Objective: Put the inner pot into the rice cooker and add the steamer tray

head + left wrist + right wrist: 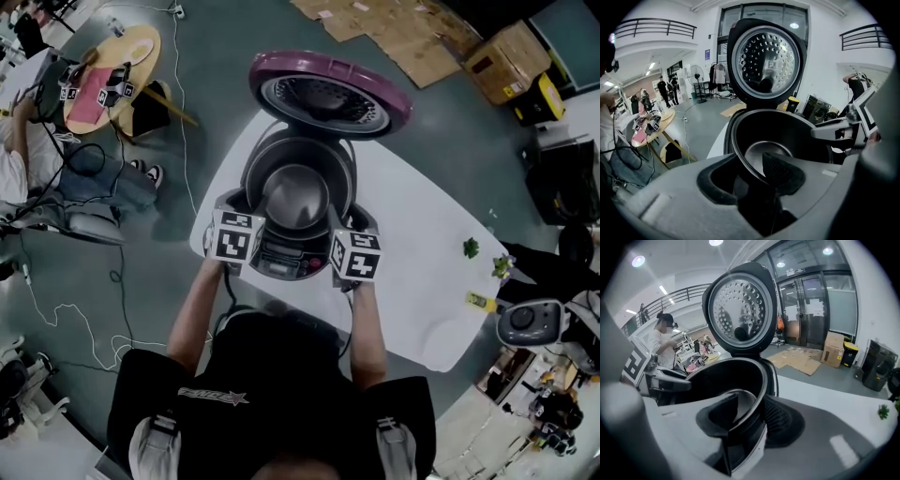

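The rice cooker (289, 261) stands on a white table (422, 281) with its purple-topped lid (328, 94) swung up and back. The metal inner pot (295, 192) sits down inside the cooker body. My left gripper (236, 202) is at the pot's left rim; in the left gripper view, the left gripper (751, 174) has its pads closed on that rim (740, 157), one inside and one outside. My right gripper (347, 217) is at the right rim; in the right gripper view, the right gripper (752, 420) straddles the pot wall (757, 399) loosely. No steamer tray shows in any view.
Small green pieces (471, 247) and a yellow item (480, 301) lie on the table's right side. A round grey appliance (530, 323) sits beyond the right edge. A wooden side table (112, 70), cables and a seated person (28, 159) are at left; flattened cardboard (394, 28) lies on the floor behind.
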`<state>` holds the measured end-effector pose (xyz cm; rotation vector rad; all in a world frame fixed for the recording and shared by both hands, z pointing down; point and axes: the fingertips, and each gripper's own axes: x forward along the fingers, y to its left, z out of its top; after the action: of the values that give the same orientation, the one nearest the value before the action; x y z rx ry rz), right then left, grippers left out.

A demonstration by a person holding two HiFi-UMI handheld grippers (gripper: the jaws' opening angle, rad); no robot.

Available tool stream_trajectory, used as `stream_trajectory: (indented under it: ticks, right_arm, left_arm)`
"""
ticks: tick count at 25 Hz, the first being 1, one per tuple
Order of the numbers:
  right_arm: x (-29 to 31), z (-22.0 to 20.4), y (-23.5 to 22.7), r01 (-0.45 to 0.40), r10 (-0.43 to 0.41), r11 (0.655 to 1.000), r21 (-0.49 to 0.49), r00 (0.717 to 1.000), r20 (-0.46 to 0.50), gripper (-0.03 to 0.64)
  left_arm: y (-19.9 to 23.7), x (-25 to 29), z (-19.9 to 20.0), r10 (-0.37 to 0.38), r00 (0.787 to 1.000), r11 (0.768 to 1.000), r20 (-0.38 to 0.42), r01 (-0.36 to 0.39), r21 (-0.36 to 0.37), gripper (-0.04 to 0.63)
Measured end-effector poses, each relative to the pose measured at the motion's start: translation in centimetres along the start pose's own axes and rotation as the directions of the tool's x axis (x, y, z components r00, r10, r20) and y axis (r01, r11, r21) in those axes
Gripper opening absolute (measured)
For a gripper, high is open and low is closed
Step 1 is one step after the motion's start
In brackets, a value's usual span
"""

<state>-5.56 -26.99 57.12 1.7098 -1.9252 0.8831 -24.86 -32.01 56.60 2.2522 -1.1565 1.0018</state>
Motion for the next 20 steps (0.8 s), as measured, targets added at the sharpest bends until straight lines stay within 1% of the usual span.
stream_trajectory:
  ticks: [3, 6, 11, 16, 20]
  right_arm:
    - [-0.1, 0.0, -0.2, -0.002, 0.002, 1.0, 0.007, 1.0, 0.003, 0.175]
    - [-0.5, 0.3, -0.4, 0.01, -0.01, 1.0, -0.009, 1.0, 0.025, 0.188]
    - [-1.8, 1.4, -0.7, 0.018, -0.016, 1.0, -0.019, 0.997, 0.073, 0.188]
    - [-3.9, 3.0, -0.7, 0.016, -0.013, 1.0, -0.019, 0.989, 0.144, 0.189]
    - [-6.8, 4.8, -0.6, 0.028, -0.015, 0.998, -0.051, 0.969, 0.246, 0.188]
  left_arm:
    - [-0.1, 0.1, -0.1, 0.002, 1.0, 1.0, 0.001, -0.002, -0.007, 0.178]
    - [0.1, -0.1, -0.2, 0.023, 1.0, 1.0, 0.007, -0.023, -0.006, 0.187]
    - [0.5, -1.1, 0.0, 0.064, 0.997, 0.998, 0.052, -0.064, 0.006, 0.187]
    - [0.7, -3.2, 2.1, 0.09, 0.986, 0.996, 0.14, -0.091, 0.003, 0.187]
    - [-0.1, -5.4, 4.1, 0.094, 0.968, 0.995, 0.232, -0.098, 0.01, 0.182]
